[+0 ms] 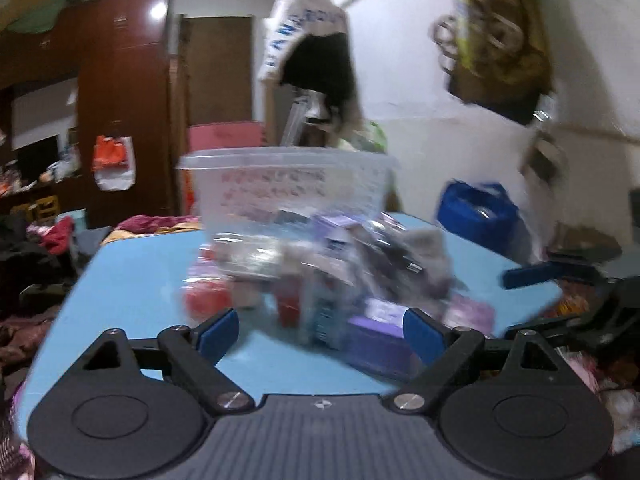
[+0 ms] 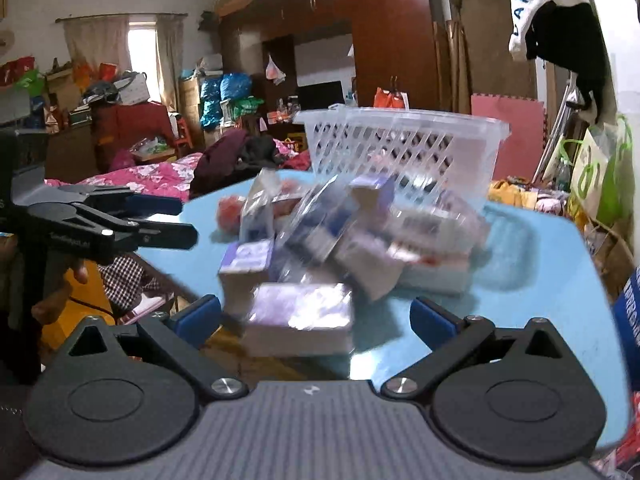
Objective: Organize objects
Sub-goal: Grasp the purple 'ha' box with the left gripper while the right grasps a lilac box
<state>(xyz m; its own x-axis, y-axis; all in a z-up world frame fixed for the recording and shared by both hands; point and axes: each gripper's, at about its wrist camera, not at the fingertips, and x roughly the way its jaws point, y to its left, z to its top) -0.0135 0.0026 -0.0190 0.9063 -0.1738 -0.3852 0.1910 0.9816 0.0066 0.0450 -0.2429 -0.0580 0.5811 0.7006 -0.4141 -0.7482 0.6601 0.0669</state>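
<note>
A blurred pile of small boxes and packets (image 1: 320,276) lies on a blue table (image 1: 136,280). Behind it stands a clear plastic basket (image 1: 288,184). My left gripper (image 1: 322,330) is open and empty, just in front of the pile, with a purple box (image 1: 380,340) between its fingers' reach. In the right wrist view the pile (image 2: 352,236) and basket (image 2: 404,144) show again. My right gripper (image 2: 316,320) is open and empty, with a purple box (image 2: 300,320) right before it at the table (image 2: 540,280) edge. The left gripper (image 2: 160,220) shows at the left there.
A blue bag (image 1: 476,208) sits at the table's far right. The right gripper's blue finger (image 1: 528,274) shows at the right. A bed with pink bedding (image 2: 152,176), wardrobes (image 2: 384,36) and hanging clothes (image 2: 560,28) surround the table.
</note>
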